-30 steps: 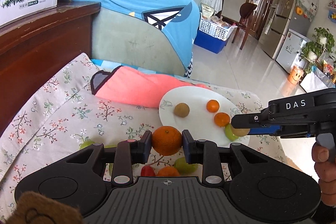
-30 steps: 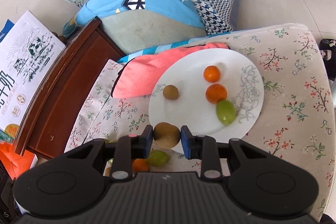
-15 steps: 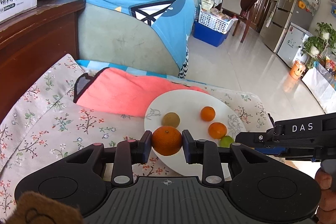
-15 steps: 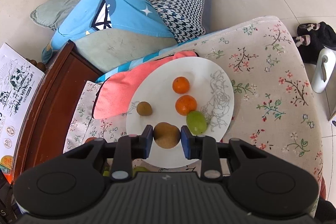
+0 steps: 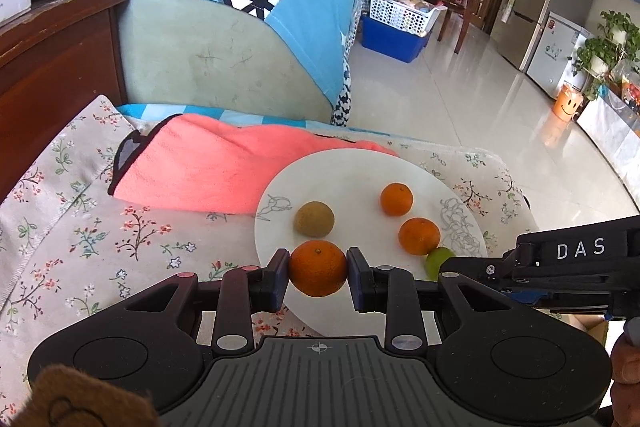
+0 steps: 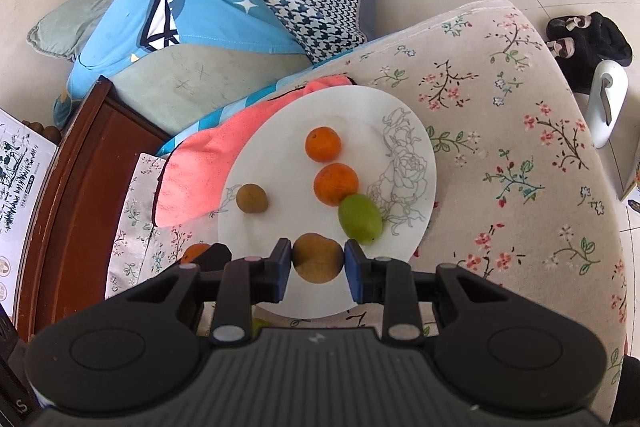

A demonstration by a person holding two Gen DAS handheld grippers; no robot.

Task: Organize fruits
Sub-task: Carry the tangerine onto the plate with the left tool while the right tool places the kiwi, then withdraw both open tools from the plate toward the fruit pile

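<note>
The left gripper (image 5: 318,274) is clenching an orange (image 5: 318,269) over the white plate's (image 5: 344,167) near rim; the right gripper (image 6: 318,264) is gripping a brown kiwi (image 6: 317,257) there too, just beside the green fruit (image 6: 359,218).

I carry my left gripper (image 5: 318,273) and its orange (image 5: 318,268) over the white plate (image 5: 356,167); my right gripper's (image 6: 317,264) brown fruit (image 6: 318,257) sits above the plate's lower rim.

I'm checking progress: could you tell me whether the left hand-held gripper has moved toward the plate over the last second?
Yes. The left hand-held gripper, shut on an orange, now overlaps the white plate's near rim.
</note>
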